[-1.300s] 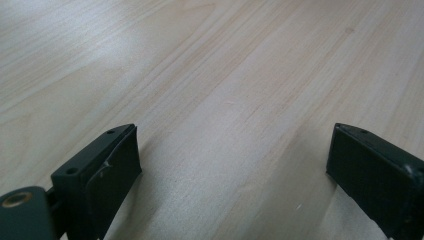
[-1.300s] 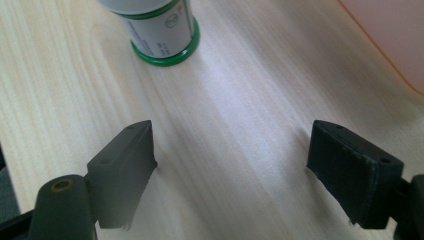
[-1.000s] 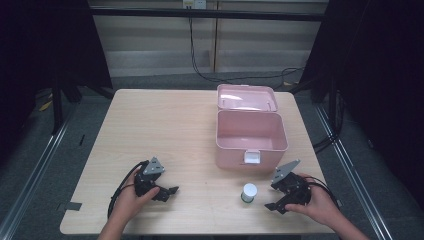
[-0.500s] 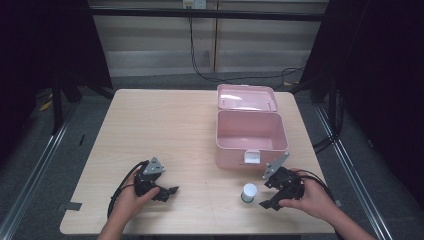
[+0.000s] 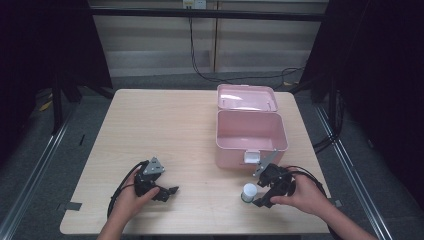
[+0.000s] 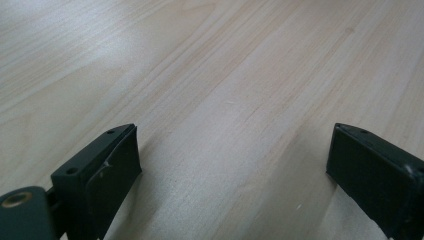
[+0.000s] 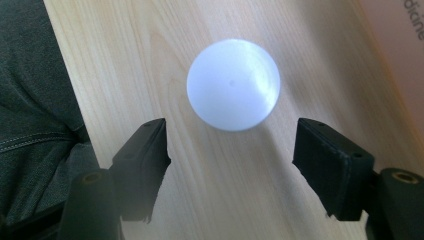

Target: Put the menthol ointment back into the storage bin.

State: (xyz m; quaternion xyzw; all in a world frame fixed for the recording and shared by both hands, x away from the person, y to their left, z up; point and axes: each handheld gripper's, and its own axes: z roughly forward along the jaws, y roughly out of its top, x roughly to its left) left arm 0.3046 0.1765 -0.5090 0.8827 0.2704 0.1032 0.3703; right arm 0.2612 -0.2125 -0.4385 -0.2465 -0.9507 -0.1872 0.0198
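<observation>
Pale wood table (image 5: 165, 125), grain running lengthwise, filling the middle of the high view, near edge at the bottom of the frame. Right of centre: open pink box (image 5: 251, 137), its lid (image 5: 246, 97) thrown back flat toward the upper part of the frame, white latch on the front wall. Lower right, just below the box: small white-capped bottle (image 5: 248, 192), upright, apart from the box. Same cap (image 7: 233, 84) round and white at upper centre of the right gripper view, bare wood all round it. Lower left: left gripper (image 5: 162, 190) down at the tabletop. Plain wood (image 6: 225, 90) across the left gripper view.
</observation>
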